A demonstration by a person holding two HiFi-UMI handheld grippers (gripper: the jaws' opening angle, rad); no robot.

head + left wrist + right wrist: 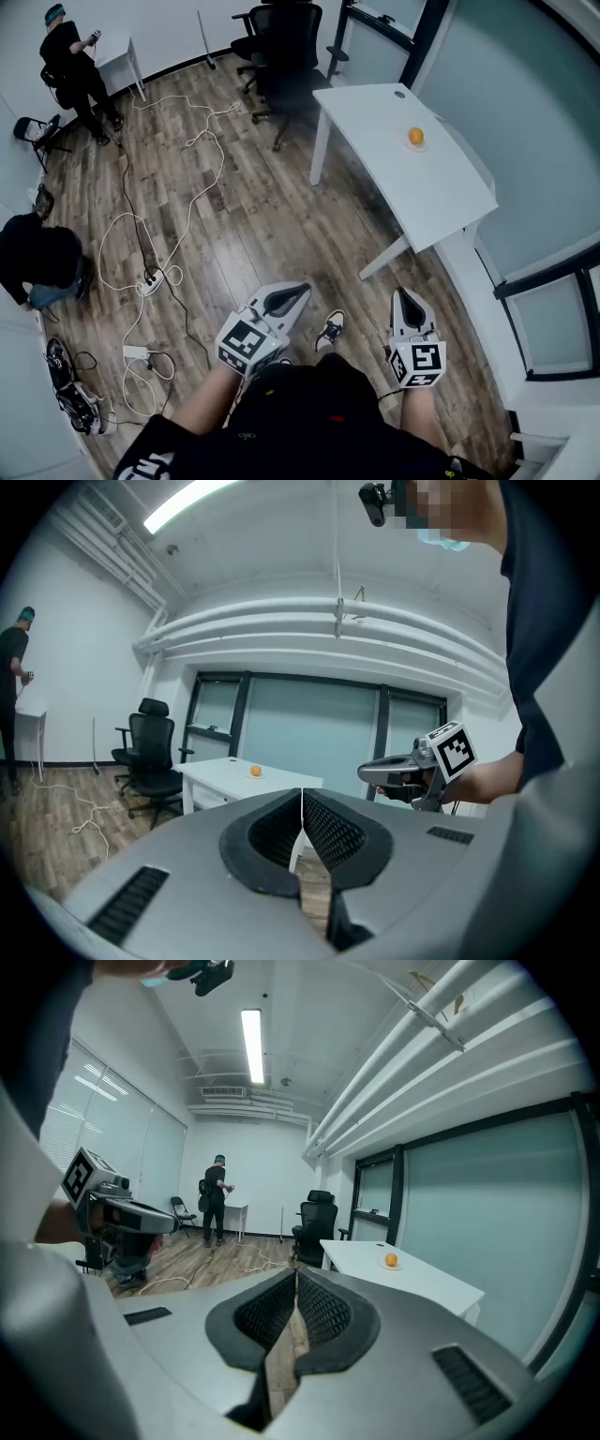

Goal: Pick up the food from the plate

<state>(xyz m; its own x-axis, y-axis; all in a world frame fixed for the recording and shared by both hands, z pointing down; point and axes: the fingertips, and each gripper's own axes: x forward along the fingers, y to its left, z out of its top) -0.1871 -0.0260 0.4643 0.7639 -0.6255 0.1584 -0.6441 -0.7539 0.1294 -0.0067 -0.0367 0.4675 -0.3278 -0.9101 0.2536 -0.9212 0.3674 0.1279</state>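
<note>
An orange fruit [415,136] lies on a small plate [415,145] on the white table [412,187], far ahead of me at the upper right. The fruit [254,772] shows small in the left gripper view and the same fruit [391,1260] in the right gripper view. My left gripper [302,289] and right gripper [402,295] are held close to my body, well short of the table. Both are shut and hold nothing. The left gripper [301,793] has its pads pressed together; so does the right gripper [296,1274].
Black office chairs [281,47] stand beyond the table. White cables [164,253] and a power strip [150,281] trail over the wood floor at left. One person [75,70] stands at the far left, another person [37,262] crouches by the wall. Glass partitions [525,131] line the right.
</note>
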